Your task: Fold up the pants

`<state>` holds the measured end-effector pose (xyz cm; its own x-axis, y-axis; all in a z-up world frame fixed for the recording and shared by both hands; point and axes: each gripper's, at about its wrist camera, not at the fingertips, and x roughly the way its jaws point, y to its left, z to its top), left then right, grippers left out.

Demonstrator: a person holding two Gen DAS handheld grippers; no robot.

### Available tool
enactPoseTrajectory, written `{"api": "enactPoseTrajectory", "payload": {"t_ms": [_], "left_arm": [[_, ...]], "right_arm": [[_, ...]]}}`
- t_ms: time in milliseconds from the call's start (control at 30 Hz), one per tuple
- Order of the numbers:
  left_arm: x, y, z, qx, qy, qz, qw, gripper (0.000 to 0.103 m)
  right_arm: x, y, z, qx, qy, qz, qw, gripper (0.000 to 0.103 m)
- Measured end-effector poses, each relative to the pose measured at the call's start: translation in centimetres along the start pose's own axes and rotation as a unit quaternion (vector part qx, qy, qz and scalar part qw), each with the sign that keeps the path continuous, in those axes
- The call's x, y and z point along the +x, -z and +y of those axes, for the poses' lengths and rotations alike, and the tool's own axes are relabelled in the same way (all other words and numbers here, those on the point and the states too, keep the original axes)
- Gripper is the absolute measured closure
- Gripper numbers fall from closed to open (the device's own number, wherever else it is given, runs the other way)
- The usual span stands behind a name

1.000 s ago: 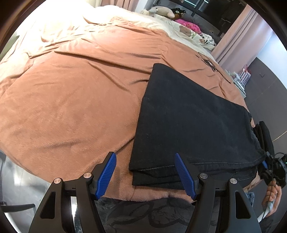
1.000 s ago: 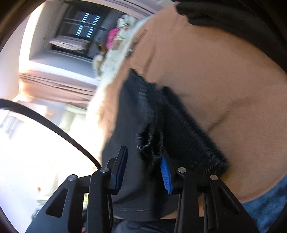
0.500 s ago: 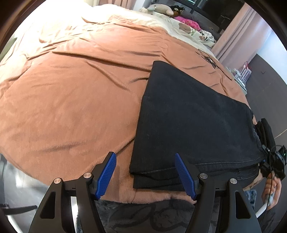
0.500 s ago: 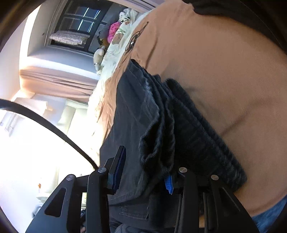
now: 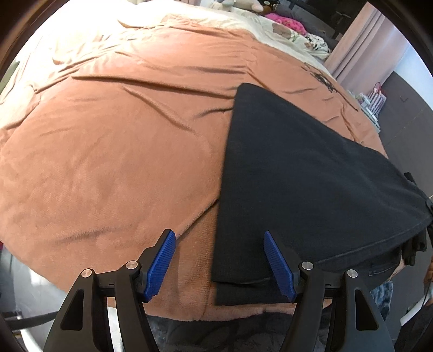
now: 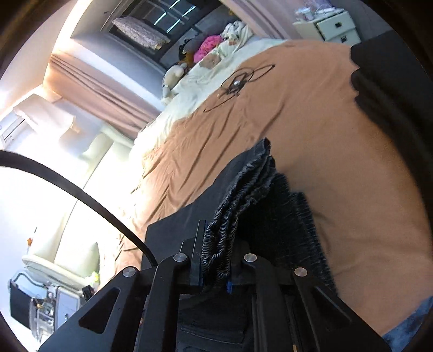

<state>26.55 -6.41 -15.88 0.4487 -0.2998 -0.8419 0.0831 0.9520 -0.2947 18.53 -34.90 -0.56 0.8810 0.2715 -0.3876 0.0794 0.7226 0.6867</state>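
**Right jaws clenched on the pants' edge, left jaws spread over the near corner**

My right gripper (image 6: 215, 266) has just been closing, and its jaws now pinch a bunched stack of dark denim layers between them. The frayed, ribbed edge of the pants (image 6: 243, 195) stands up out of the grip and runs away from me. My left gripper (image 5: 219, 264) hangs with its jaws spread wide and nothing between the blue pads (image 5: 160, 264); I see it hovering over the near corner of the pants (image 5: 297, 173) without touching. The pants lie folded into a flat dark slab on the right part of the orange blanket (image 5: 108, 140), their right end raised at the picture's edge. Beyond the blanket I make out a cream sheet (image 5: 189, 16), some stuffed toys (image 5: 284, 20) and pink curtains (image 5: 362, 38). A tangle of black cable (image 6: 235, 84) rests farther up the blanket.
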Motion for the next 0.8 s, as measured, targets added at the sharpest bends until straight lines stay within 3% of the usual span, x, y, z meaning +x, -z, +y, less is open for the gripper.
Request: {"api": "enactPoseTrajectory", "payload": {"t_ms": [100,233,333,600,733,800], "left_arm": [[0.3,0.1,-0.1,0.004,0.001,0.008,1.0,0.033],[0.6,-0.4,-0.3,0.009,-0.003,0.008,0.9999,0.033],[0.6,-0.9,-0.1,0.004,0.004,0.008,1.0,0.033],[0.9,-1.4,0.9,-0.024,0.038,0.019,0.9988,0.034],[1.6,-1.1,1.5,-0.047,0.077,0.04,0.9951,0.047],[1.9,-0.8,1.7,-0.059,0.092,0.047,0.9929,0.048]], "right_arm": [[-1.0,1.4,-1.7,0.019,0.015,-0.017,1.0,0.095],[1.0,5.0,-5.2,0.055,0.045,0.044,0.997,0.095],[1.4,6.7,-6.8,0.081,0.042,0.053,0.994,0.095],[0.3,7.7,-5.0,0.069,0.034,0.044,0.996,0.095],[-0.2,8.0,-5.1,0.071,0.028,0.044,0.996,0.095],[0.3,7.9,-5.2,0.074,0.029,0.043,0.996,0.095]]}}
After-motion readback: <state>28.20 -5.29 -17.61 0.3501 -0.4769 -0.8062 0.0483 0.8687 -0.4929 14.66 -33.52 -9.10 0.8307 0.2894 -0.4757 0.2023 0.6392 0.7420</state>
